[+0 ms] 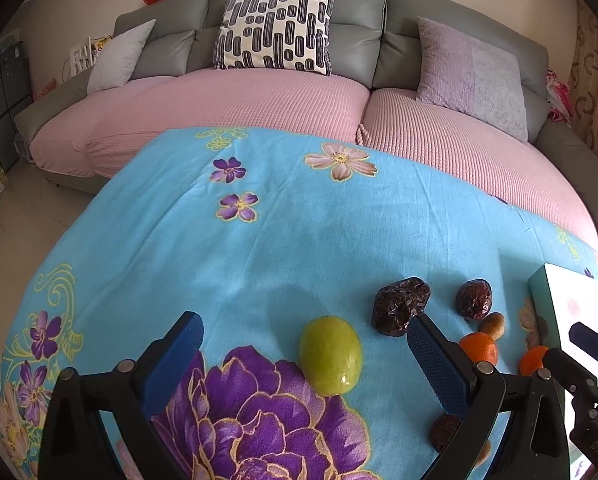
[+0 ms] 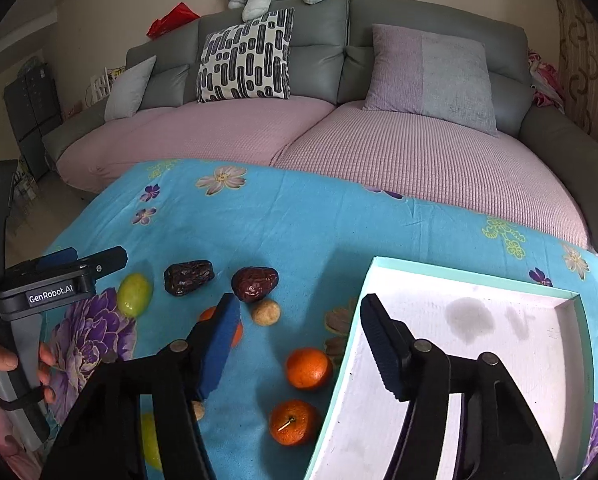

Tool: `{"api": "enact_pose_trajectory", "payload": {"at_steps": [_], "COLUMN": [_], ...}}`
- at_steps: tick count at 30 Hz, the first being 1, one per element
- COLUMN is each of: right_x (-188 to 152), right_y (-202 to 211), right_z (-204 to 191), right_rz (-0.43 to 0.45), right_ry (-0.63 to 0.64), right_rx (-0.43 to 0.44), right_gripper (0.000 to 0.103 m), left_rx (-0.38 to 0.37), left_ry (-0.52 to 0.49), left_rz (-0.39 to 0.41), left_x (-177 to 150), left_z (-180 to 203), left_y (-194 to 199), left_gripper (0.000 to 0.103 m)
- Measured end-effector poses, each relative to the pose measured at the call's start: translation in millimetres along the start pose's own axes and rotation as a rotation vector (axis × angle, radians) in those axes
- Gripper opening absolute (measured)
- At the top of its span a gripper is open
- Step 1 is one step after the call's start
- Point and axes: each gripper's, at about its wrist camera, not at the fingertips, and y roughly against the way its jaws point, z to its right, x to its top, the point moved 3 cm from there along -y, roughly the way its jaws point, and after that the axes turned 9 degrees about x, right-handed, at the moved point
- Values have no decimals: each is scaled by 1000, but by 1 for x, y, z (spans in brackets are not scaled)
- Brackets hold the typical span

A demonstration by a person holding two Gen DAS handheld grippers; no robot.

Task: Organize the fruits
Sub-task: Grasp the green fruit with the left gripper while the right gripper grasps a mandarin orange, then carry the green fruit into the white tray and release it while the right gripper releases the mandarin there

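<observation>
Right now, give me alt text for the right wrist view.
Open right tongs hover over two oranges beside an empty white tray on a blue floral cloth. Dates and a green fruit lie left; sofa behind.

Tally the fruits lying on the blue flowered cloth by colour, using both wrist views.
Green fruits: 2
Dark red-brown dates: 3
Tan round fruits: 2
Oranges: 3
Total: 10, several only partly visible.
</observation>
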Motion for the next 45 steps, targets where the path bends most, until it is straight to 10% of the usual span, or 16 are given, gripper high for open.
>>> {"api": "enact_pose_trajectory", "payload": {"at_steps": [7,21,45], "right_x": [-23,-34,-21], "right_y": [-28,-44,-3], "right_z": [-4,-14,-13], "right_rz": [-131,-194,-55], "right_ry": [32,154,48], "right_rx": [-47,-205,-49], "right_gripper": [51,36,32], "left_rx": [-1,-36,-115], "left_ry": [-27,-28,16], "left_rz": [-68,-165,-31], "left_x": [-10,-21,1], "left_z": [12,18,13], "left_y": [-12,-26,30], "left_gripper": [96,42,42]}}
